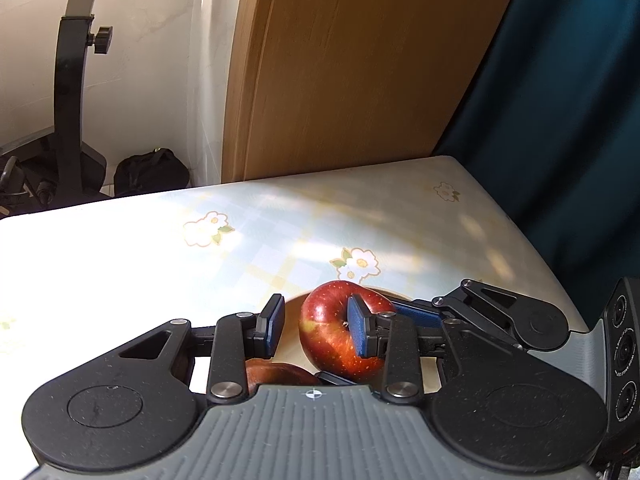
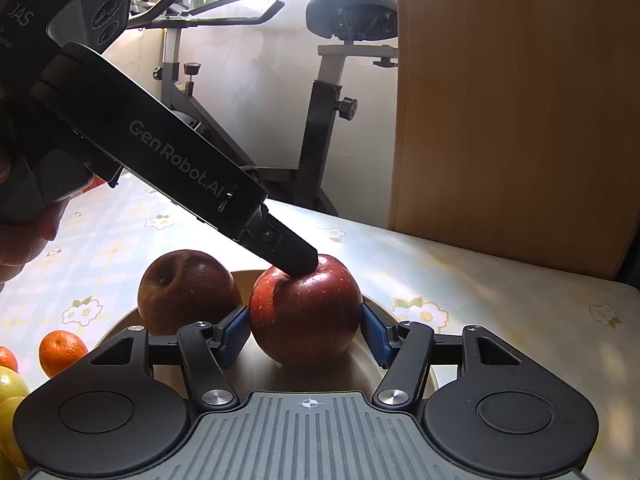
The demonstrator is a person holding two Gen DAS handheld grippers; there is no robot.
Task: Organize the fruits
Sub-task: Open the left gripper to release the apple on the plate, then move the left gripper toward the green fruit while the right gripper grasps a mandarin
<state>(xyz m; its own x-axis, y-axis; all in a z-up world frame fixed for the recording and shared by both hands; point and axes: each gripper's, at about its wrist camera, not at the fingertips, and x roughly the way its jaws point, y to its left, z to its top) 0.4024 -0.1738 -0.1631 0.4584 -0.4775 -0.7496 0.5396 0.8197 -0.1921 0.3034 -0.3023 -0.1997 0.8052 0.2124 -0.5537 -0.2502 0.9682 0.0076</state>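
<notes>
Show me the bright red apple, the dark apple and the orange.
bright red apple [image 2: 306,320], right wrist view, front skin.
dark apple [image 2: 186,288], right wrist view, upper face.
orange [image 2: 62,352], right wrist view, middle.

Tabletop [image 2: 500,292]: pale check-patterned cover printed with white flowers, part sunlit, part in shadow. Directly on it: one shallow beige plate [image 2: 400,316], holding two red apples; one small orange [image 2: 62,350] just left of the plate; a second orange [image 2: 6,358] and yellow fruit [image 2: 10,392] at the left edge, partly cut off.
</notes>
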